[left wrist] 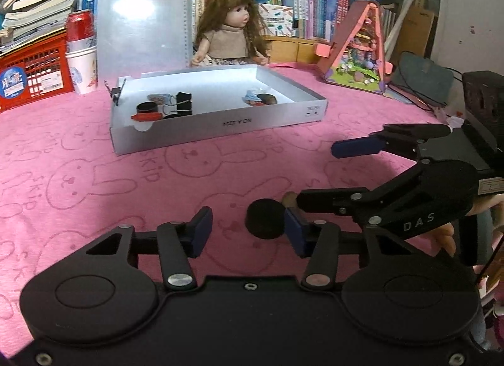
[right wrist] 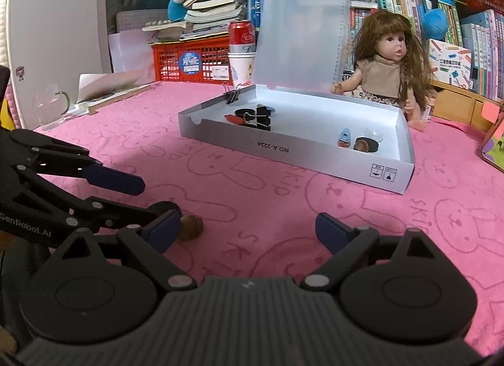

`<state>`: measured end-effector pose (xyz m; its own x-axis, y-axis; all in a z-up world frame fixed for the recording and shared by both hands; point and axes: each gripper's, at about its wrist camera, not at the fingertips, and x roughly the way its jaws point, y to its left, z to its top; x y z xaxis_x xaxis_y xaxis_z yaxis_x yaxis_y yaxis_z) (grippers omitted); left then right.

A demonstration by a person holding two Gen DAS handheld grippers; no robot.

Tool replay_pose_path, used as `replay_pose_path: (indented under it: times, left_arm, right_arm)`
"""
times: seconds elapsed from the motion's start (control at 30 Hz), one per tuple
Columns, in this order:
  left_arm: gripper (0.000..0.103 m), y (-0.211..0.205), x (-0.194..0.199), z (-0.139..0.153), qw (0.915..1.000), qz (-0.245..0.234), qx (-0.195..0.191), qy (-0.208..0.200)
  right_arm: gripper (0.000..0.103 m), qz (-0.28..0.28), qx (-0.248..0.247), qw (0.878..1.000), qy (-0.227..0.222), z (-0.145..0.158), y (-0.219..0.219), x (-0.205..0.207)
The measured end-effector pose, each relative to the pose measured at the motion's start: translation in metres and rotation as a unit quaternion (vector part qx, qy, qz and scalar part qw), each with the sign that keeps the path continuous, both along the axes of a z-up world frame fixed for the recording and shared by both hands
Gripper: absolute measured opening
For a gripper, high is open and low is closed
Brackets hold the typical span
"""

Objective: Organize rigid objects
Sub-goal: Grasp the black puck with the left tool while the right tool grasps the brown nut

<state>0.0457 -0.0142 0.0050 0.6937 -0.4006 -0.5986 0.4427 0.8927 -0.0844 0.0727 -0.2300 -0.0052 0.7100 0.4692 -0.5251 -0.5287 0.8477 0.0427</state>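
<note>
Thing to be tidied: a small black cap (left wrist: pixel 265 218) is seen on the pink desk cover (left wrist: pixel 94 158), well short of the white box (left wrist: pixel 220 123), with a small brown piece (right wrist: pixel 191 227) touching it.
Left gripper (left wrist: pixel 249 232): its jaws are apart around the cap; one pad is at the cap's side, the other is clear of it, so nothing is clamped.
Right gripper (right wrist: pixel 242 230): its jaws are held wide apart and empty, just beside.
Handling: the cap is judged light, stiff and smooth, likely to skid or roll.
Hold: opposite sides of its round wall are best pinched, low and squarely.
Box: clips and small items are already laid inside.
</note>
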Motion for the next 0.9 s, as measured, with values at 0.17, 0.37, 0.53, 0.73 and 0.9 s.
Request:
replay_pose_path:
  times: [0.17, 0.37, 0.53, 0.73, 0.9]
  left_arm:
    - [0.038, -0.004, 0.001, -0.005, 0.9999, -0.015, -0.009, 0.003]
    - [0.030, -0.007, 0.006, -0.006, 0.9999, -0.009, -0.013, 0.003]
    - [0.030, -0.004, 0.008, -0.004, 0.9999, 0.011, -0.004, -0.004]
    - [0.030, 0.006, 0.018, -0.002, 0.9980, 0.062, 0.012, -0.004]
    - [0.030, 0.015, 0.025, -0.002, 0.9963, 0.085, 0.008, 0.004]
  right_arm:
    - [0.092, -0.001, -0.006, 1.000, 0.001, -0.002, -0.001, -0.001]
    - [0.090, -0.001, 0.002, 1.000, 0.004, -0.002, -0.002, 0.000]
    - [0.090, 0.011, 0.005, 1.000, 0.004, -0.001, 0.004, -0.001]
    - [0.088, 0.034, -0.001, 0.999, 0.003, 0.000, 0.019, -0.001]
    - [0.075, 0.046, -0.014, 0.999, 0.007, -0.003, 0.035, 0.000]
